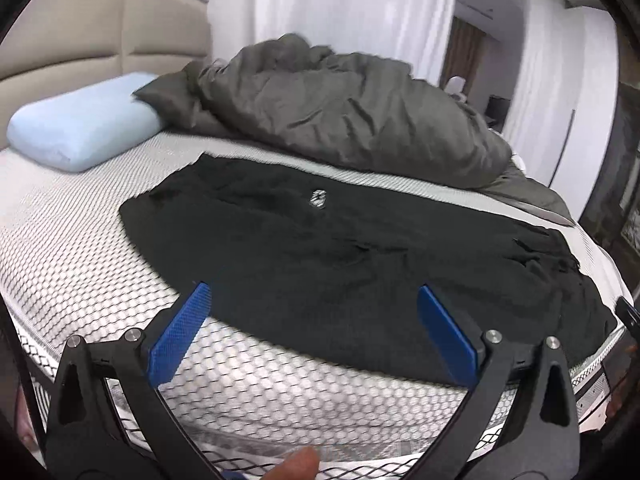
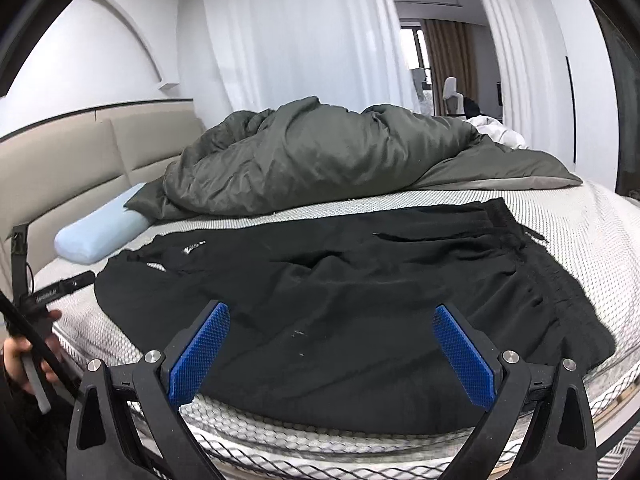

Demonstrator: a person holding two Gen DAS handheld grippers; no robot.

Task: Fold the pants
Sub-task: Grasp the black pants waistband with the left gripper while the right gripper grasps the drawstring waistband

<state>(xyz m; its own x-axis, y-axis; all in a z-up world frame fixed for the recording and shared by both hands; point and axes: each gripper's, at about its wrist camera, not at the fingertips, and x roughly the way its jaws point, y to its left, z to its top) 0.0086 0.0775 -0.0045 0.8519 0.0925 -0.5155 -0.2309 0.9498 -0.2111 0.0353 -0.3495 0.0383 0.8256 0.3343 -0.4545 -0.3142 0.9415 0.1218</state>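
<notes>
Black pants lie spread flat across the near side of the white mesh mattress, with a small white logo toward the left end. In the right wrist view the pants show their elastic waistband at the right. My left gripper is open and empty, just above the pants' near edge. My right gripper is open and empty, over the pants' near edge. The left gripper's body shows at the left in the right wrist view.
A crumpled dark grey duvet lies along the far side of the bed. A light blue pillow sits by the beige headboard. White curtains hang behind. The mattress edge is right below the grippers.
</notes>
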